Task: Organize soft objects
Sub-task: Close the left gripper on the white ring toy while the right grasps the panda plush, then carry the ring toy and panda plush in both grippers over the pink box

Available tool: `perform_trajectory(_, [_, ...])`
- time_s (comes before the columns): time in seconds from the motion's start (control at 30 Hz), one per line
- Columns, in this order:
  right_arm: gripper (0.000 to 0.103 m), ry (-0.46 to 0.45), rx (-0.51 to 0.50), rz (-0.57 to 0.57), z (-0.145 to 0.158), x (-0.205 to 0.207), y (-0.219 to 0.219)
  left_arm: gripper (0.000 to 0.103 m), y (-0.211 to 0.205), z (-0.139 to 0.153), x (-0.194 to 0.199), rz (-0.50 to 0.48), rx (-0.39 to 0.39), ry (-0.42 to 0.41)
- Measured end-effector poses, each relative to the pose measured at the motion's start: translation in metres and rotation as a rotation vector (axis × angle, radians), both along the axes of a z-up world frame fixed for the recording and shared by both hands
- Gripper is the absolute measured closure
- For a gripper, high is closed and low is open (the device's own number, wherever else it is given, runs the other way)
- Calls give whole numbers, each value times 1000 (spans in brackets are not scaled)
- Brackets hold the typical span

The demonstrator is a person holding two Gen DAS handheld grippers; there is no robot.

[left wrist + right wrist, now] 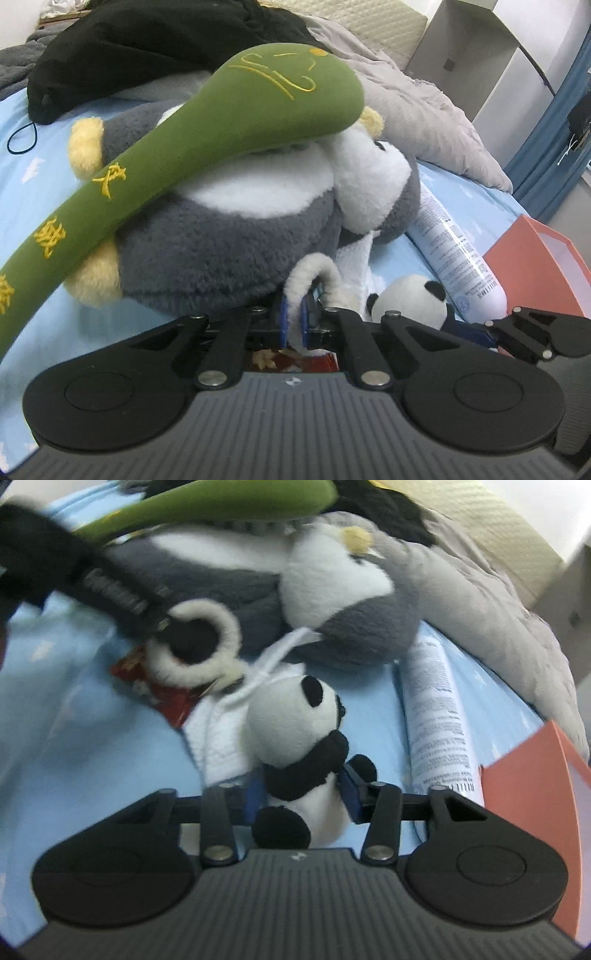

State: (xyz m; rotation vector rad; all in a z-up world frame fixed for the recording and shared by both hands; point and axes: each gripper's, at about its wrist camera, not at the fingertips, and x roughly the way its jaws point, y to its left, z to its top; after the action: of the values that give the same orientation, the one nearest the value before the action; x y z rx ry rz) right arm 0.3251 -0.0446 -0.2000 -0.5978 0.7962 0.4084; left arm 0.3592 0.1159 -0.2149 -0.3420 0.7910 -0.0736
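My left gripper (293,321) is shut on a fuzzy white ring (314,277), a loop that shows in the right wrist view (201,642) beside the big grey and white plush (229,229). A long green plush with yellow embroidery (221,122) lies across that grey plush (332,590). My right gripper (303,794) is shut on a small panda plush (299,734), held by its body just above the blue sheet. The panda also shows at the lower right of the left wrist view (410,299). The left gripper's arm (110,587) reaches in from the upper left.
A white tube with printed text (439,716) lies to the right on the blue sheet (92,746). An orange box (532,786) stands at the right edge. A white towel (221,738) and a red packet (162,690) lie under the toys. Grey bedding (424,110) and black clothing (147,40) are behind.
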Motion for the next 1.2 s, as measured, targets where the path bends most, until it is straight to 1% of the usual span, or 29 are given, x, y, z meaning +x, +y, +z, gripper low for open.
perform_trajectory(0.1, [60, 10, 40, -42, 7, 1, -6, 95, -3, 8, -10, 6, -5, -1])
perform_trajectory(0.27, [60, 77, 134, -91, 28, -11, -24, 96, -14, 34, -35, 34, -10, -15])
perform_trajectory(0.33, [60, 70, 151, -114, 39, -22, -31, 96, -20, 47, -49, 39, -11, -29])
perform_trajectory(0.43, [60, 67, 225, -134, 58, -41, -46, 96, -31, 63, -75, 34, -17, -59])
perform_trajectory(0.53, [60, 39, 262, -157, 74, -63, -57, 96, -42, 77, -102, 37, -15, -72])
perform_trajectory(0.67, [60, 65, 340, -199, 93, -91, -74, 96, -56, 92, -137, 36, 1, -74])
perform_trajectory(0.77, [60, 89, 376, -221, 98, -113, -84, 96, -63, 95, -158, 34, -14, -66])
perform_trajectory(0.9, [60, 108, 395, -239, 98, -137, -95, 96, -73, 102, -181, 24, -17, -74])
perform_trajectory(1.0, [60, 92, 416, -262, 104, -152, -104, 96, -80, 109, -195, 18, -7, -89])
perform_trajectory(1.1, [60, 78, 451, -273, 112, -165, -113, 96, -84, 118, -208, 17, -19, -105])
perform_trajectory(1.2, [60, 56, 466, -280, 120, -175, -118, 96, -90, 127, -219, 11, -12, -125])
